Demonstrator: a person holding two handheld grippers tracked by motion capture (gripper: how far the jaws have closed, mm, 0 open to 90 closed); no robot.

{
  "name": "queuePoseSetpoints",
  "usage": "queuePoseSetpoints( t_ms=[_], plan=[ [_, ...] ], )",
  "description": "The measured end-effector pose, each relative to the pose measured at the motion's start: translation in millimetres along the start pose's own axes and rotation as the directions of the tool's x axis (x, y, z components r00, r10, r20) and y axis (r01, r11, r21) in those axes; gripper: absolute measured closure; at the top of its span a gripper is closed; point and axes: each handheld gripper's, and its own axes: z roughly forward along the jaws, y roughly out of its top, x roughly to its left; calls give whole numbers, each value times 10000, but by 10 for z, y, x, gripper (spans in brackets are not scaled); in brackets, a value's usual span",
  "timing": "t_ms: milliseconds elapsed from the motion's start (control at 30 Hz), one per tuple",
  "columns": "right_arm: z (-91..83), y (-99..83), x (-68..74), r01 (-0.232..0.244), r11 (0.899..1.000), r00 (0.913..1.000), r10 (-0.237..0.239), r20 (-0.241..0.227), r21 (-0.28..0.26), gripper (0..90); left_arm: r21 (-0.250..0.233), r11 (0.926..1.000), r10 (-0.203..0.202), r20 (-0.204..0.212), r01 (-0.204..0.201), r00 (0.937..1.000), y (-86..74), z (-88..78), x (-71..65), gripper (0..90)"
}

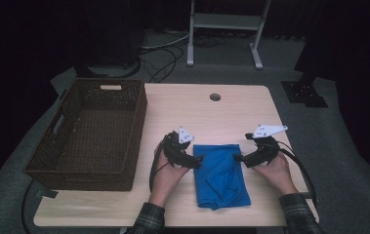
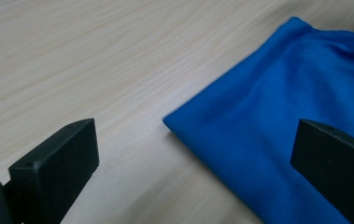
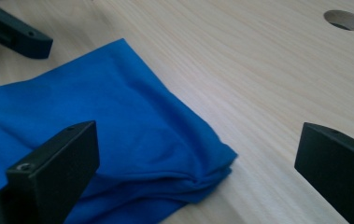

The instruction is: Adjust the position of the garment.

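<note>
The cloth [image 1: 220, 175] lies on the table [image 1: 231, 112], near its 6 o'clock edge. The basket [image 1: 90, 134] sits at the cloth's 9 o'clock. The hole [image 1: 215, 97] in the table is at the cloth's 12 o'clock.

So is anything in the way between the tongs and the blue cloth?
Nothing visible. The left tongs and right tongs sit open at opposite edges of the folded blue cloth, with only bare table around it. The brown basket stands off to the left.
</note>
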Motion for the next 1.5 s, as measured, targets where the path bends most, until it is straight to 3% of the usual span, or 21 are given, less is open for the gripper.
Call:
queuePoseSetpoints(
  t_ms=[333,733,833,933,1067,1233,1433,1500],
  plan=[
    [-40,81,349,126,9986,9969,-165,-766,-507,0,170,9998,-76,233,72,9997,-168,-48,-96,5],
    [-45,-35,790,397,9991,9939,-411,-1027,-152,0,264,9996,6,624,-22,9981,-225,6,-123,5],
    [-54,-51,841,359,9992,9920,-379,-1206,-183,0,458,9989,86,575,-113,9983,-221,22,-129,5],
    [-73,-45,929,310,9989,9912,-354,-1272,-364,0,948,9947,361,458,-404,9983,-211,62,-151,6],
    [-12,-18,1020,671,9976,9890,-690,-1306,-186,27,984,9942,379,498,-427,9980,-209,68,-151,5],
    [40,-23,1037,567,9982,9865,-592,-1525,-208,57,1044,9940,253,568,-312,9981,-208,74,-141,5],
    [-9,1,1080,357,9947,9827,-525,-1775,-966,286,1054,9940,240,574,-299,9981,-208,76,-138,6],
    [-4,0,1091,348,9939,9826,-531,-1780,-1042,318,1055,9940,236,576,-296,9981,-208,76,-138,6]
  ],
)
